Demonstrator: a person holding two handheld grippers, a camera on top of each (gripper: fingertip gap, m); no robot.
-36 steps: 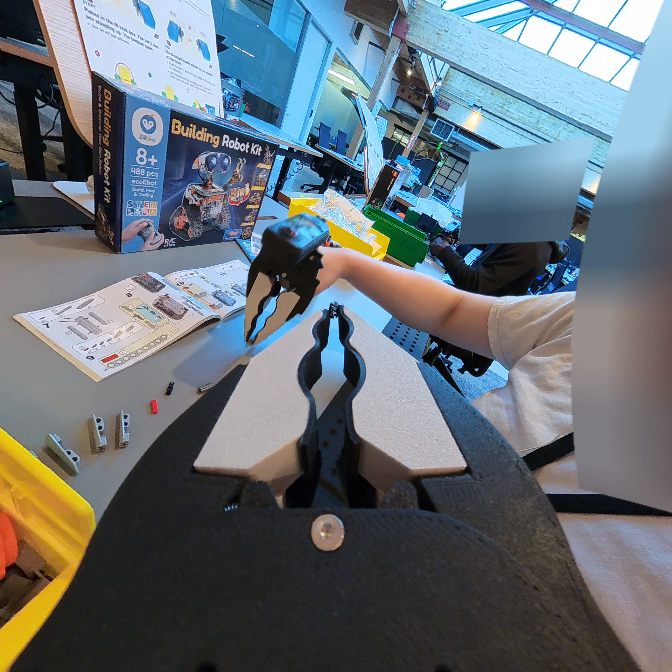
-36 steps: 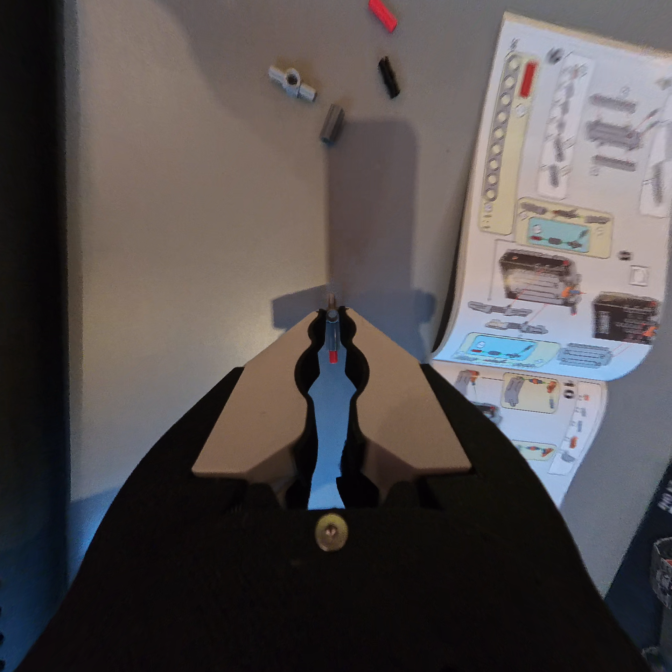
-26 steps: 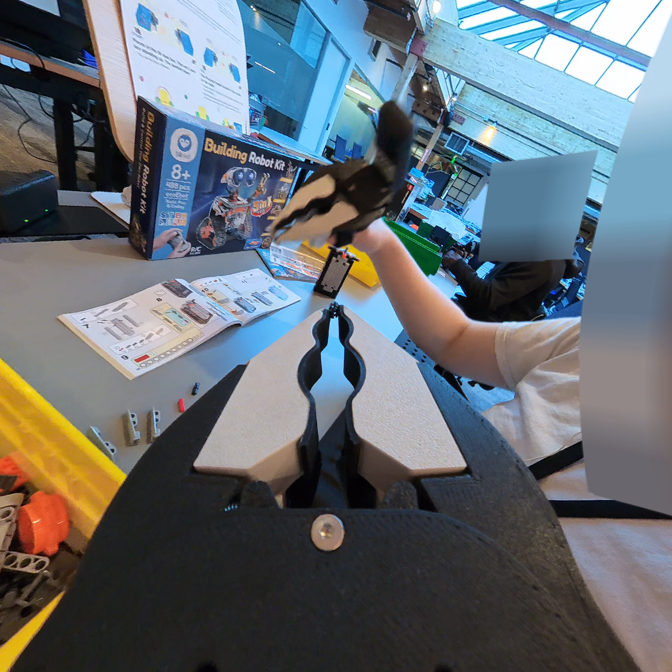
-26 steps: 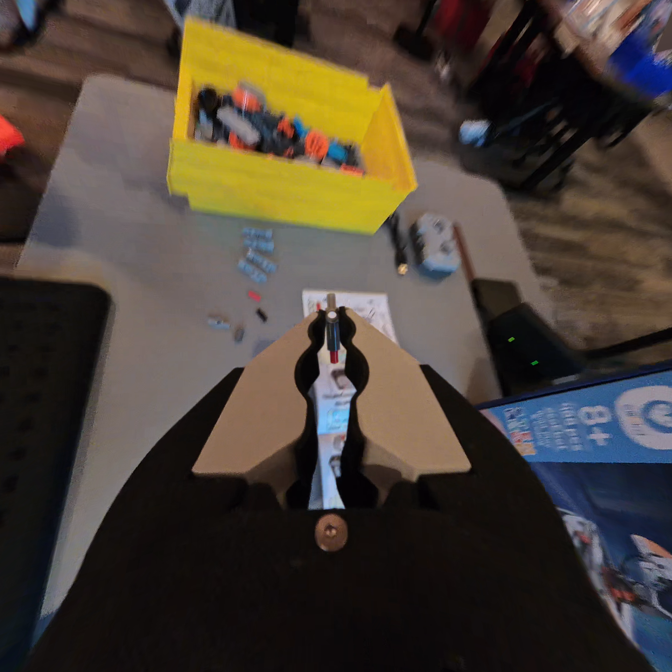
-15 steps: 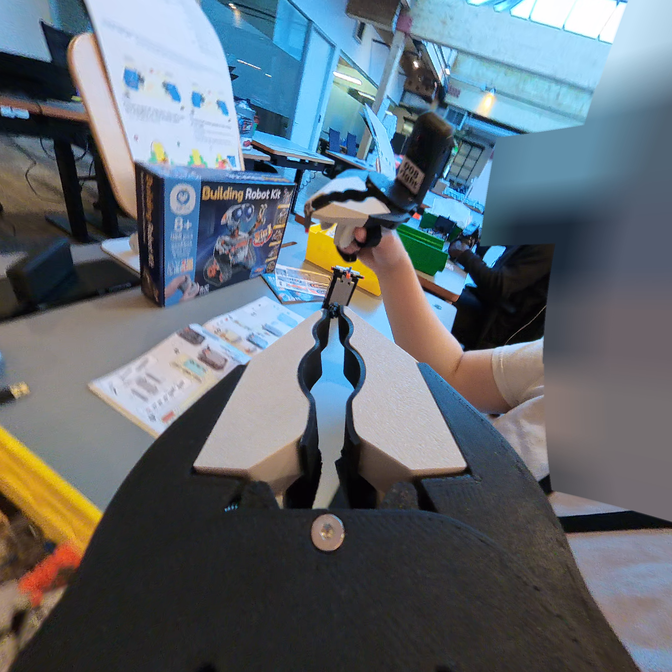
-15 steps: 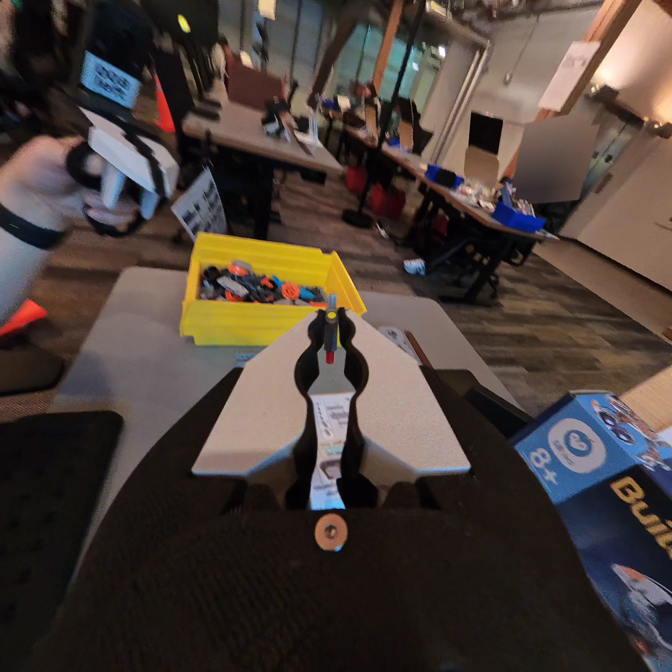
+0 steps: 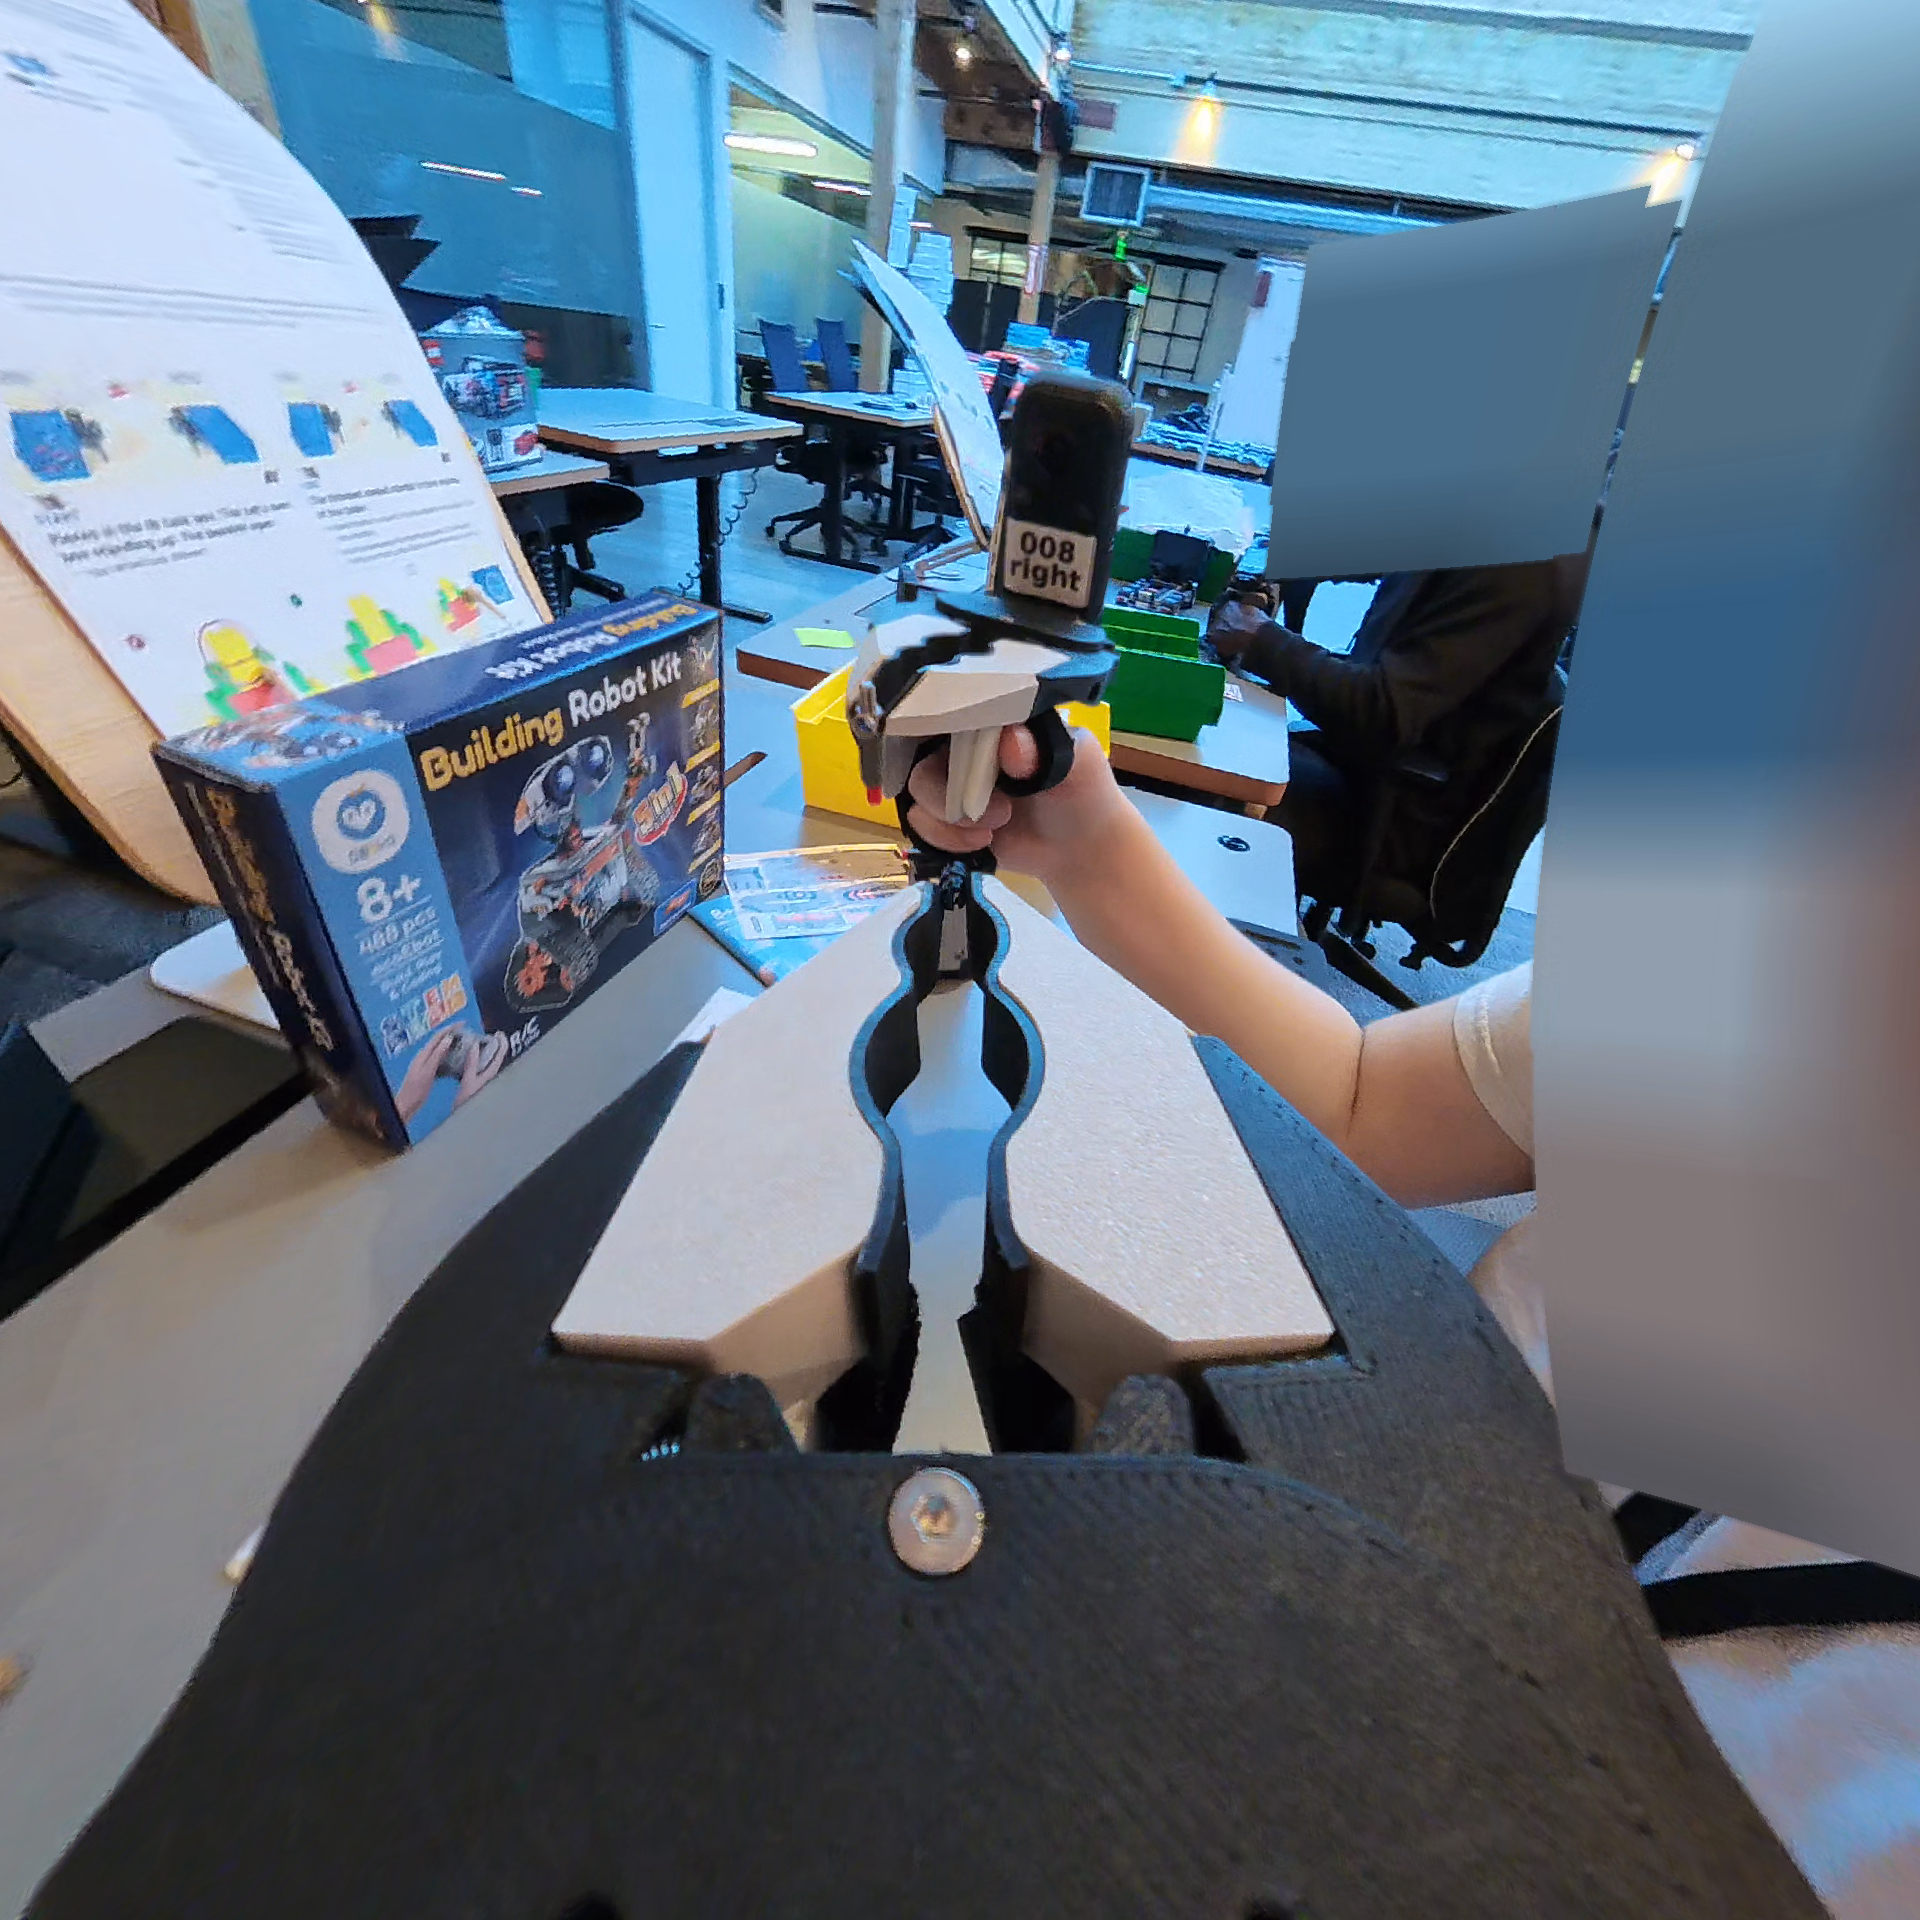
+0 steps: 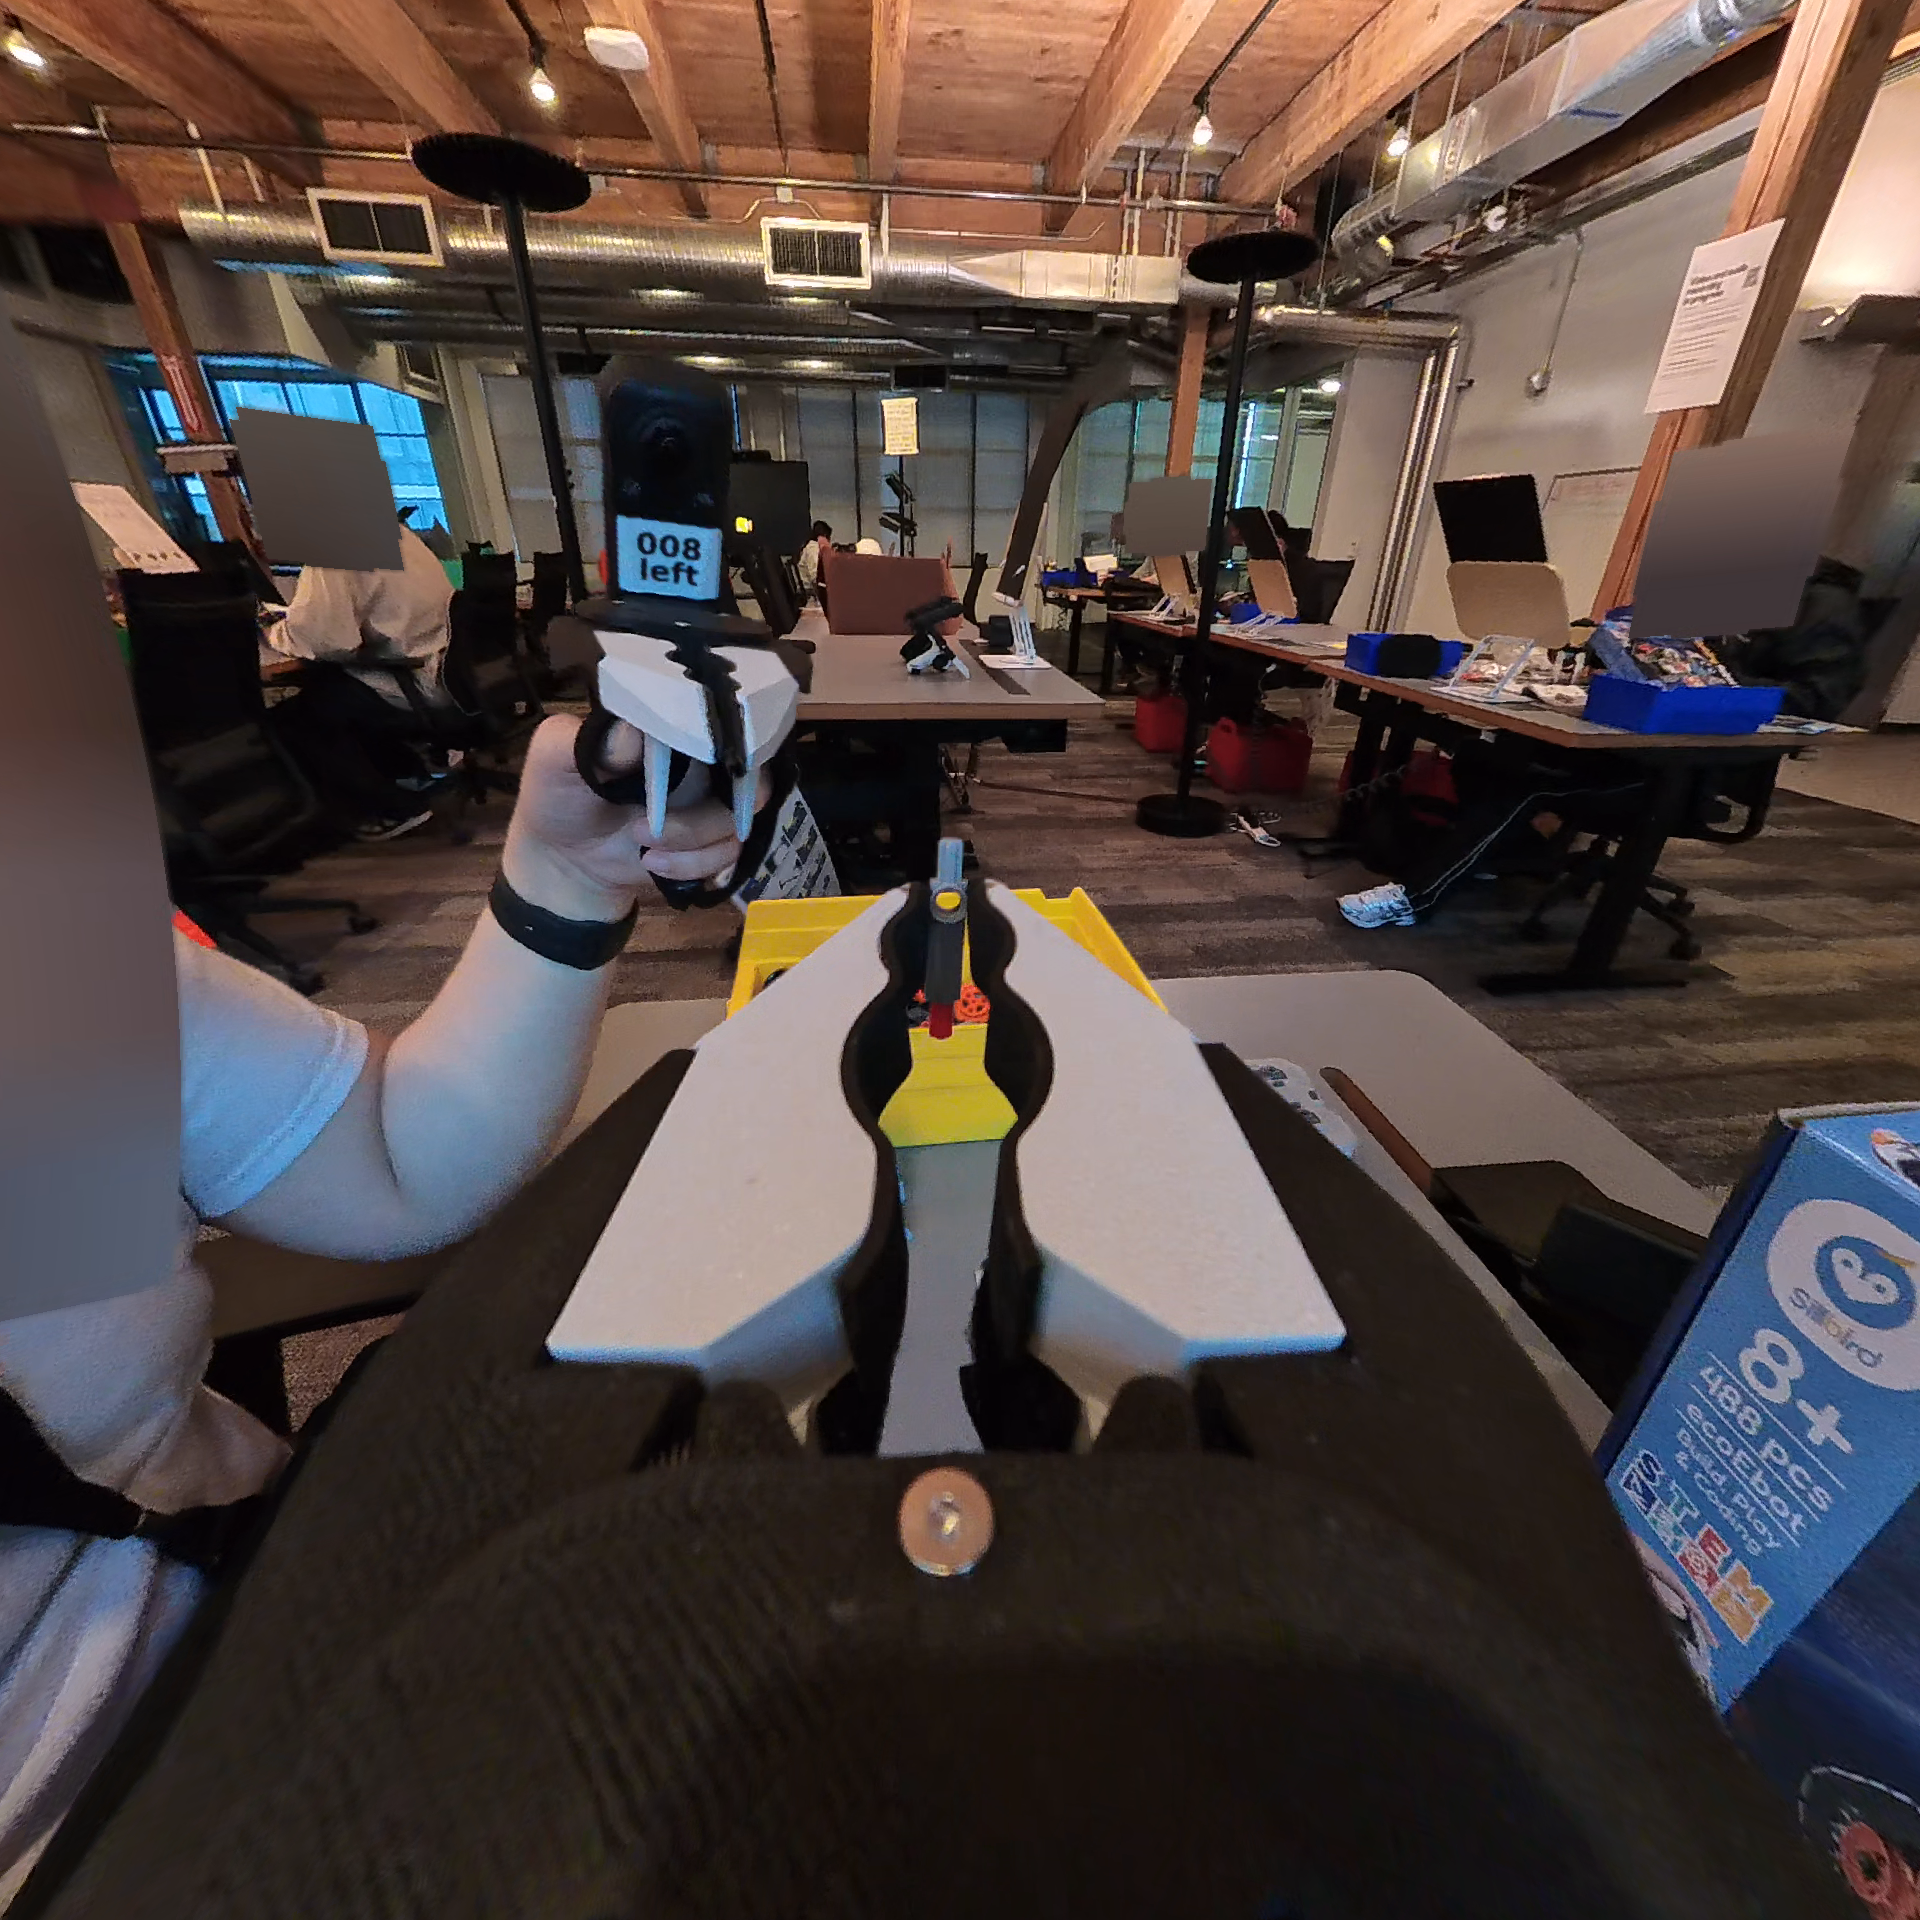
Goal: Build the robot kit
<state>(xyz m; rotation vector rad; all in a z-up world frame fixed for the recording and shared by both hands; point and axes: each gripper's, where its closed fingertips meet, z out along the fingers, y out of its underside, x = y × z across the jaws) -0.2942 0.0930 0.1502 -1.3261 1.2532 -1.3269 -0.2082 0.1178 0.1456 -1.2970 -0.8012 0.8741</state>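
Blue kit box (image 8: 1787, 1475) cut off at right edge.

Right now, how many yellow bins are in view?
2. One yellow bin sits on the near table, seen beyond the right hand-held gripper; another yellow bin sits on the farther table. More may be hidden.

The kit box (image 7: 457, 862) stands on the counter (image 7: 260, 1299), and every place here is told from it. Behind the box a board with a printed sheet (image 7: 187, 416) leans upright. Beside the box a leaflet (image 7: 810, 894) lies flat on the counter. At the counter's end away from the box sits a bin of small parts (image 8: 945, 1091). Both grippers are held up above the counter, the right gripper (image 7: 871, 764) nearer the box than the left gripper (image 8: 698, 821).
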